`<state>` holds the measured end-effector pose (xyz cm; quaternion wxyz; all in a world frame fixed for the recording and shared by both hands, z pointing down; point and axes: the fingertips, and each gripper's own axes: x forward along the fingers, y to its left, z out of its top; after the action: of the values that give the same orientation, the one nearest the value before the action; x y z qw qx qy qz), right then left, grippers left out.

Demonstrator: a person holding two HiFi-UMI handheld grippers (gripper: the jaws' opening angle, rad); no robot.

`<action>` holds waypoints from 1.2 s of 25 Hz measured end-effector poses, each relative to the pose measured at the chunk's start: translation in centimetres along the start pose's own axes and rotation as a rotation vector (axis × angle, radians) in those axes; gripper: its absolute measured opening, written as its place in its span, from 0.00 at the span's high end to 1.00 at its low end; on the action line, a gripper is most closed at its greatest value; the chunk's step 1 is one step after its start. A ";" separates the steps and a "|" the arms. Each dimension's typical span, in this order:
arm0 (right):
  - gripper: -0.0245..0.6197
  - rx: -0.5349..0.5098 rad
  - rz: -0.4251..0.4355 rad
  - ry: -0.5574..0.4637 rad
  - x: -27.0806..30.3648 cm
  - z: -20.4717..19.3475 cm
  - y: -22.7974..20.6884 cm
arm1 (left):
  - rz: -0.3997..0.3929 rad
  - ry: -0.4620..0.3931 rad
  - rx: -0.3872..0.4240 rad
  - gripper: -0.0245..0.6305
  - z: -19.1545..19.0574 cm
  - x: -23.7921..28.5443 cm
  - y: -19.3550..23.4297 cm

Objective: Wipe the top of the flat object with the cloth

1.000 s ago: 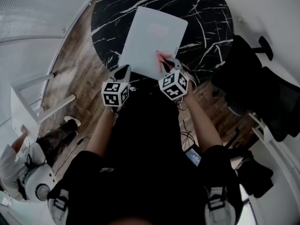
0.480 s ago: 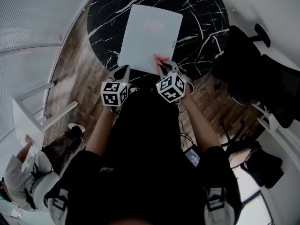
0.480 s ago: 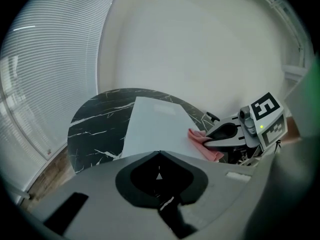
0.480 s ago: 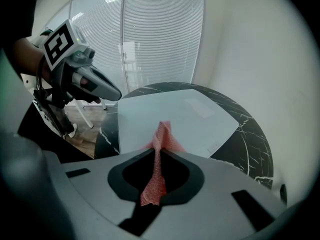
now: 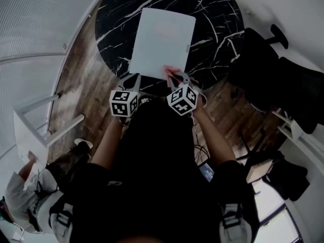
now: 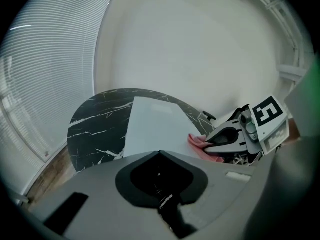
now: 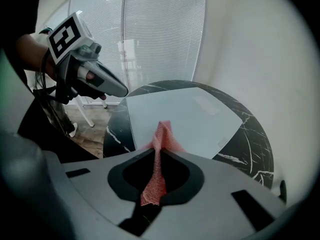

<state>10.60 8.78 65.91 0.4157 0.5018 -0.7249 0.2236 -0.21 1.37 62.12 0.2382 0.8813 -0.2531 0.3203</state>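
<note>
- As the left gripper (image 5: pixel 132 77) stands at the near edge of the table (image 5: pixel 217 14), its jaws are pressed together with nothing between them. It sits just beside the panel's near left corner; contact cannot be confirmed.
- The panel (image 5: pixel 162 39), pale and flat, lies near the middle of the dark marbled table. Its top is bare except at the near right corner.
- The cloth (image 5: pixel 169 69), pink, lies over that near right corner, with a fold running back into the right jaws.
- The right gripper (image 5: pixel 175 76) has its jaws pinching the cloth, as its own view confirms.
- Judgement: the step in hand is the wipe itself, with the cloth at the near end of a pass. Nearly all of the top lies ahead of it.
- Judgement: the next move calls for pressing the cloth flat and drawing it away across the top in overlapping passes. The pinch must hold throughout.
- Risk: the panel may slide on the smooth table, so the left gripper is well placed to steady the near edge.
</note>
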 end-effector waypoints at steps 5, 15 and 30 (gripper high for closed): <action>0.93 -0.013 -0.012 -0.015 -0.6 1.3 -1.2 | 0.011 -0.019 -0.015 0.96 1.0 -0.1 0.3; 0.93 -0.101 -0.078 -0.150 -3.0 8.6 -9.2 | 0.065 -0.078 -0.054 0.96 4.6 0.3 0.0; 0.93 -0.175 -0.045 -0.229 0.6 15.5 -19.7 | 0.219 -0.085 -0.196 0.96 5.1 1.8 0.0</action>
<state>22.63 -10.85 56.03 0.3776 0.5018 -0.7728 0.0915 3.26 -2.12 59.95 0.2761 0.8336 -0.3874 0.2807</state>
